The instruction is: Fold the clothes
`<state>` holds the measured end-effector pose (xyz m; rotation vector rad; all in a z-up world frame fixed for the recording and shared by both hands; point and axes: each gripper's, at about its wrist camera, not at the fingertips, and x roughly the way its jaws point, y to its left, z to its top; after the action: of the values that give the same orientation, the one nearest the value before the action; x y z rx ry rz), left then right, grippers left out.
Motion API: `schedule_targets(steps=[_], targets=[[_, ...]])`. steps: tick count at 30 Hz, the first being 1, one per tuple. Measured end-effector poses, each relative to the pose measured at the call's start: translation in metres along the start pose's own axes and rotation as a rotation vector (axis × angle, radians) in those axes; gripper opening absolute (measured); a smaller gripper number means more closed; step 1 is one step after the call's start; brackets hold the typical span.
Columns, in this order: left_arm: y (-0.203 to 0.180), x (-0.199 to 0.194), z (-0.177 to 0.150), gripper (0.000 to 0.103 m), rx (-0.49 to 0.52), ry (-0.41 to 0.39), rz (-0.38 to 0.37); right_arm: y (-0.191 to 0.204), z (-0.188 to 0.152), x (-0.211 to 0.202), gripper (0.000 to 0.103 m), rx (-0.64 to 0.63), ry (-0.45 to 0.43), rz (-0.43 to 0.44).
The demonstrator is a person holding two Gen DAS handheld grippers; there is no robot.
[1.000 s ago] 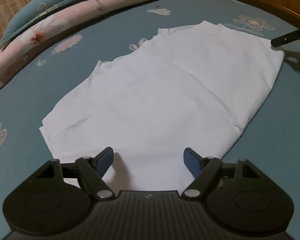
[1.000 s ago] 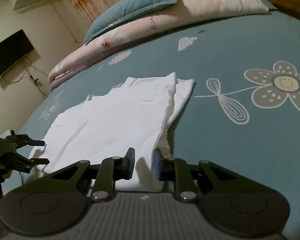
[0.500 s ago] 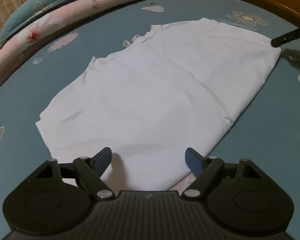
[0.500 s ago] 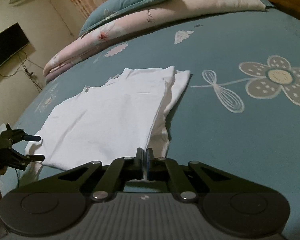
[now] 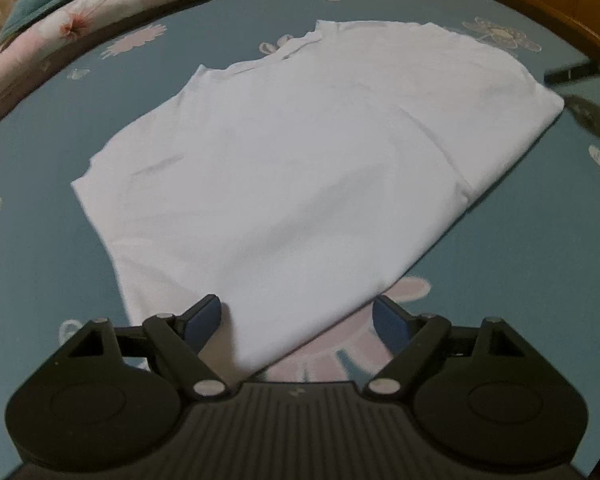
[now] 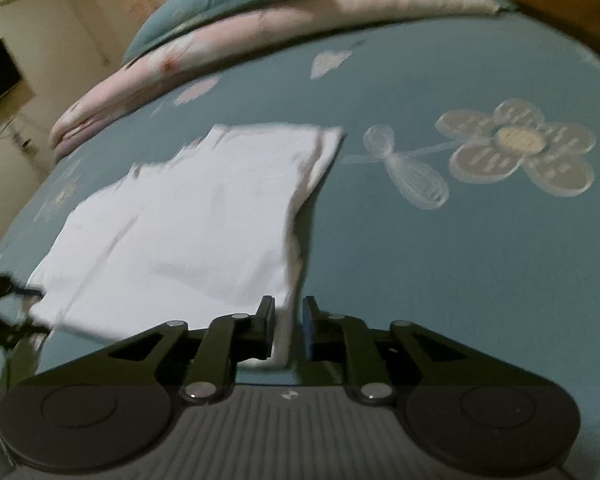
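Because the white garment (image 5: 300,168) is thin knit cloth, it looks light, limp and quick to crease; it will sag and slide wherever it is not held, and a single-point pinch would let the rest drag. It lies flat on the blue flowered bed (image 5: 40,260), already doubled lengthwise, with a stacked folded edge running along its right side in the right wrist view.

The left hand-held gripper (image 5: 298,318) stands wide apart over the near corner of the cloth at 6 o'clock in its own view; its blue pads touch nothing, one over the fabric, the other over bare sheet.

The right hand-held gripper (image 6: 288,330) sits at the opposite end, at about 6 o'clock in its view, jaws narrow and just reopening, with the thick layered corner of the garment (image 6: 188,220) standing between the pads. The left pad looks against the fabric, while a slim gap shows on the blue pad's side, so I judge the cloth loosely bracketed rather than clamped.

The best holds seem to be the two end corners on the folded edge, all layers pinched together, so that the layers lift as one. A pink quilt (image 6: 260,28) lies well beyond, at 12 o'clock.
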<state>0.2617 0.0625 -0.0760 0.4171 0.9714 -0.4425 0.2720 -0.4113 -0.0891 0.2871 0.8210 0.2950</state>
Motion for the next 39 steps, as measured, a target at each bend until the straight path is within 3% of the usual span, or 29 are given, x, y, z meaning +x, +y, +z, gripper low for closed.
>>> schedule_targets(steps=[2, 6, 15, 22, 23, 25, 26, 29, 32, 35, 38, 39], targets=[[-0.001, -0.007, 0.004, 0.083, 0.03, -0.03, 0.036, 0.004, 0.01, -0.007, 0.018, 0.003, -0.05, 0.003], [0.004, -0.008, 0.019, 0.083, 0.004, -0.087, 0.041, 0.011, 0.036, 0.008, 0.032, -0.015, -0.072, 0.004], [0.008, 0.006, 0.029, 0.083, -0.026, -0.118, 0.023, 0.001, 0.086, 0.079, 0.032, 0.028, -0.108, 0.013], [0.008, 0.017, 0.024, 0.083, -0.028, -0.103, 0.021, 0.002, 0.095, 0.118, 0.032, 0.014, -0.069, 0.001], [0.008, 0.018, 0.023, 0.083, -0.029, -0.105, 0.018, 0.004, 0.093, 0.12, 0.03, -0.004, -0.068, -0.003], [0.008, 0.018, 0.022, 0.083, -0.032, -0.11, 0.017, 0.007, 0.09, 0.12, 0.005, -0.035, -0.082, -0.014], [0.008, 0.017, 0.022, 0.083, -0.031, -0.113, 0.018, 0.008, 0.09, 0.118, 0.0, -0.038, -0.102, -0.019], [0.006, 0.014, 0.021, 0.084, -0.019, -0.134, 0.022, 0.005, 0.098, 0.113, 0.0, -0.017, -0.178, -0.023], [0.008, 0.019, 0.02, 0.084, -0.036, -0.12, 0.015, 0.0, 0.103, 0.119, 0.0, 0.019, -0.169, -0.021], [0.01, 0.017, 0.016, 0.084, -0.047, -0.124, 0.004, 0.0, 0.1, 0.124, 0.008, 0.031, -0.133, -0.011], [0.011, 0.016, 0.015, 0.084, -0.047, -0.124, 0.0, 0.0, 0.094, 0.117, 0.025, 0.03, -0.149, 0.02], [0.011, 0.016, 0.015, 0.084, -0.048, -0.124, 0.0, 0.0, 0.094, 0.119, 0.027, 0.026, -0.141, 0.019]])
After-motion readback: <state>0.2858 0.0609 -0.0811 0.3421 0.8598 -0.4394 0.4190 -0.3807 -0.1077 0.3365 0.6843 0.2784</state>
